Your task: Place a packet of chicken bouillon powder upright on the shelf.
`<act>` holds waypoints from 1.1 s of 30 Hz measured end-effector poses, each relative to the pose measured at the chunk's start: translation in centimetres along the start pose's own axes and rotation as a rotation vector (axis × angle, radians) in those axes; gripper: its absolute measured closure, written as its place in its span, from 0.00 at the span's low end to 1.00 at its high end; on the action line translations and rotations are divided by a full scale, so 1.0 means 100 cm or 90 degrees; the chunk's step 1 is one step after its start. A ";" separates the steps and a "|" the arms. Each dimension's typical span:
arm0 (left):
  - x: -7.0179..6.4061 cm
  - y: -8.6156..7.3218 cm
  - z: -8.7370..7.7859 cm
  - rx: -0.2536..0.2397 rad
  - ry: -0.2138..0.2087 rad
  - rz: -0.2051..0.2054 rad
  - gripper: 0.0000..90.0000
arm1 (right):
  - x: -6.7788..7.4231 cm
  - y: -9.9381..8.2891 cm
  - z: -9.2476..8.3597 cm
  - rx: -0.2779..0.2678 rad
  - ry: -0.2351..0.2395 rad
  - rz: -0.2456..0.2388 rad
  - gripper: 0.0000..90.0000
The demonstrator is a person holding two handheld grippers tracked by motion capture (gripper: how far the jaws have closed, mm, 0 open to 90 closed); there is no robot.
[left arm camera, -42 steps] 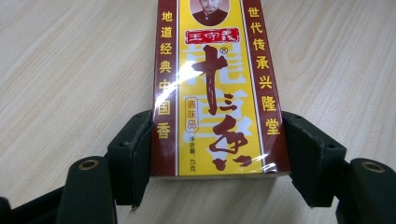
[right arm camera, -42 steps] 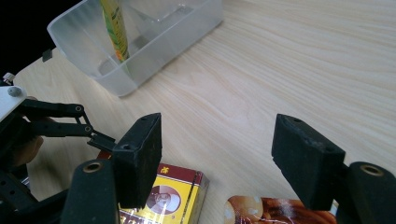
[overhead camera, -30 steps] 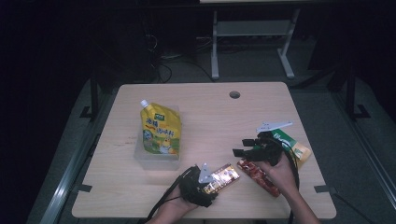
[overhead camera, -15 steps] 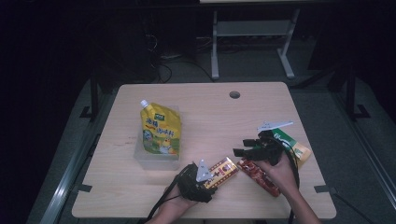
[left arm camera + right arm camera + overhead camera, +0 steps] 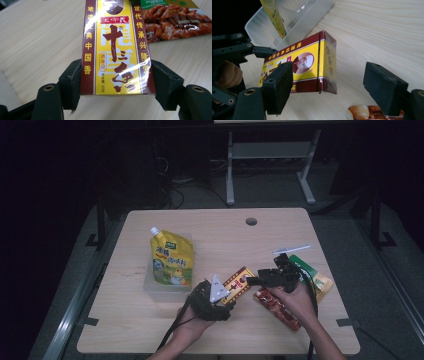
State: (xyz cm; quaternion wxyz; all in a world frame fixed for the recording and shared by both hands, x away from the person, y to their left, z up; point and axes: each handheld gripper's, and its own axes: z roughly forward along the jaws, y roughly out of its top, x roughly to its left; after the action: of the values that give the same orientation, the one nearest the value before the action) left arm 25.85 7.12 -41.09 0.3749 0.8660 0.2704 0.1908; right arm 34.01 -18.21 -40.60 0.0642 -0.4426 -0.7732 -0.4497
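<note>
A yellow and maroon box (image 5: 241, 281) with Chinese print is clamped at its near end by my left gripper (image 5: 231, 292), just above the table. In the left gripper view both pads press the box's (image 5: 116, 50) long sides, so the left gripper (image 5: 116, 85) is shut on it. My right gripper (image 5: 256, 281) faces the box's far end. Its jaws have just been opening. In the right gripper view the right gripper (image 5: 332, 87) stands wide, and the box's end (image 5: 312, 62) lies between the pads with a clear gap on the right side.
A yellow spout pouch (image 5: 171, 260) leans in a clear plastic tub (image 5: 152, 290) at the left. A red food pouch (image 5: 277, 309) lies under my right hand, a green pouch (image 5: 311, 272) beside it. A white strip (image 5: 291, 249) and a cable hole (image 5: 251, 221) are farther back.
The left gripper has lifted the box a little off the table. The right gripper's jaws have spread wider around the box's far end.
</note>
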 end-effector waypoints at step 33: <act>0.002 -0.007 0.013 0.018 0.001 -0.029 0.35 | 0.003 0.006 0.009 0.005 0.105 0.062 0.66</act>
State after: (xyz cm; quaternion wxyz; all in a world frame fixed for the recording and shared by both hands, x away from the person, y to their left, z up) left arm 26.48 6.95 -42.38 0.3670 0.8645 0.2931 0.1792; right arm 34.57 -17.23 -40.59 0.1515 -0.4405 -0.7447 -0.4779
